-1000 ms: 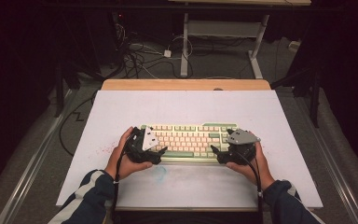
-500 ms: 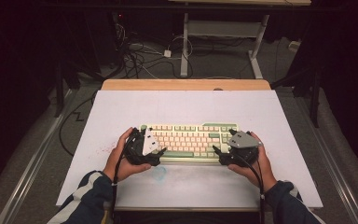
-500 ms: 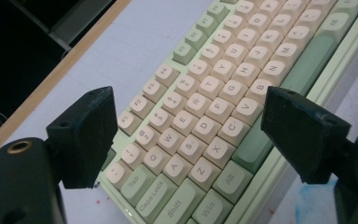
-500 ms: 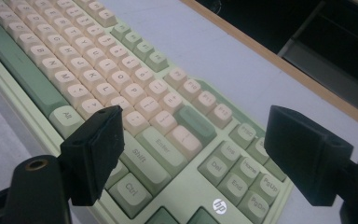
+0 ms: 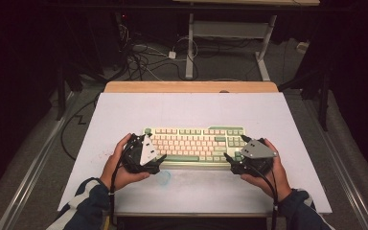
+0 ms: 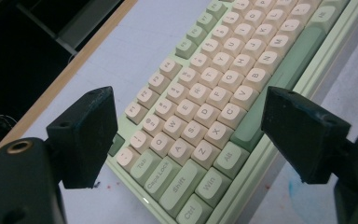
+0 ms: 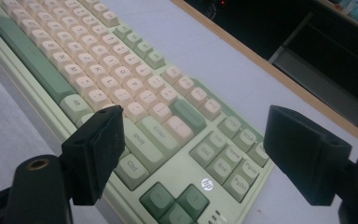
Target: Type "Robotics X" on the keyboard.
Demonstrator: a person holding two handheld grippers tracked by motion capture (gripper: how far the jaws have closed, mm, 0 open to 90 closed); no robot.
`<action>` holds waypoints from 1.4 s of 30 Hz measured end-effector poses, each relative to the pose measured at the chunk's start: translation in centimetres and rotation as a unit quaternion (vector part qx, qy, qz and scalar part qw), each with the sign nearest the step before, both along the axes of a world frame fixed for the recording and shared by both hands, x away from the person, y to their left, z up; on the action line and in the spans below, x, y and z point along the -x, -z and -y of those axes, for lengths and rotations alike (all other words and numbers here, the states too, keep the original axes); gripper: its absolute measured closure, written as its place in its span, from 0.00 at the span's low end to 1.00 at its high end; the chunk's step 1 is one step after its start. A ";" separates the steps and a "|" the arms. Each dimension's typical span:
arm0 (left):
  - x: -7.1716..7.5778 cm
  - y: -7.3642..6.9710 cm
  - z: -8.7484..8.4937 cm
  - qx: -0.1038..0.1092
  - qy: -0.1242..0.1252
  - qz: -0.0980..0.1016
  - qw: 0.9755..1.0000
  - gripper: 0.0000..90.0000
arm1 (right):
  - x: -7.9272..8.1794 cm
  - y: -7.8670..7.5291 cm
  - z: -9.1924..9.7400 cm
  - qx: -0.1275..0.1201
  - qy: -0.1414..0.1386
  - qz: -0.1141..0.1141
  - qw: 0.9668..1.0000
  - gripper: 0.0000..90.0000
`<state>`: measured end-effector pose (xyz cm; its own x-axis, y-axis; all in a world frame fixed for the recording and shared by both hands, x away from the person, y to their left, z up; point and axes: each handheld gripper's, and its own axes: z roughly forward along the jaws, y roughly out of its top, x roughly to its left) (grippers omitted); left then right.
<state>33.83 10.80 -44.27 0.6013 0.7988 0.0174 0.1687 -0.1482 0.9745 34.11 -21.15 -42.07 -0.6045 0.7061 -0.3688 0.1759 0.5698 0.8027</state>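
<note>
1. The green and cream keyboard (image 5: 194, 145) lies flat on the white worktop (image 5: 191, 108), near the person's edge and roughly centred, long side across.
2. The left tool (image 5: 159, 159) sits at the keyboard's left end, its jaws spread wide. In the left gripper view the jaws straddle the Ctrl/Shift corner (image 6: 186, 186), one over the far edge and one over the near edge, neither visibly touching the case.
3. The right tool (image 5: 230, 159) mirrors it at the right end, also wide open. In the right gripper view the jaws frame the arrow keys (image 7: 175, 200) and the navigation cluster, again with gaps on both sides.
4. Judged from this, the work looks to be a two-ended grasp of the keyboard, to lift or shift it. The approach and alignment seem done. Closing both tools on the case and the move itself are left.
5. A faint blue smudge (image 5: 163, 178) marks the worktop just in front of the keyboard, and small red specks lie by the left end. Neither should hinder anything.
6. Beyond the worktop's wooden far edge (image 5: 191, 86), cables (image 5: 139, 60) and a desk frame (image 5: 230, 38) stand on the floor, well apart. Nothing on the worktop blocks the keyboard's path.
</note>
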 end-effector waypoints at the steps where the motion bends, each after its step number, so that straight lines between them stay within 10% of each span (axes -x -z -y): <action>1: 0.1 -0.1 -0.1 0.002 0.000 0.001 1.000 0.19 | 0.1 0.0 0.1 -0.001 -0.001 0.000 1.000 0.23; 19: 1.6 0.1 -2.9 0.015 -0.015 0.008 1.000 0.19 | 2.1 -0.4 2.5 -0.002 0.015 0.021 1.000 0.23; 42: 1.9 2.8 -7.1 0.019 -0.059 -0.019 0.998 0.18 | 2.3 1.9 7.8 -0.023 0.087 -0.007 0.996 0.24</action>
<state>31.93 17.86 -47.03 0.5018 0.8642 -0.0358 0.2206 -0.0878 0.9714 31.82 -28.98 -44.01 -0.4763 0.8168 -0.3256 0.2810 0.4923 0.8238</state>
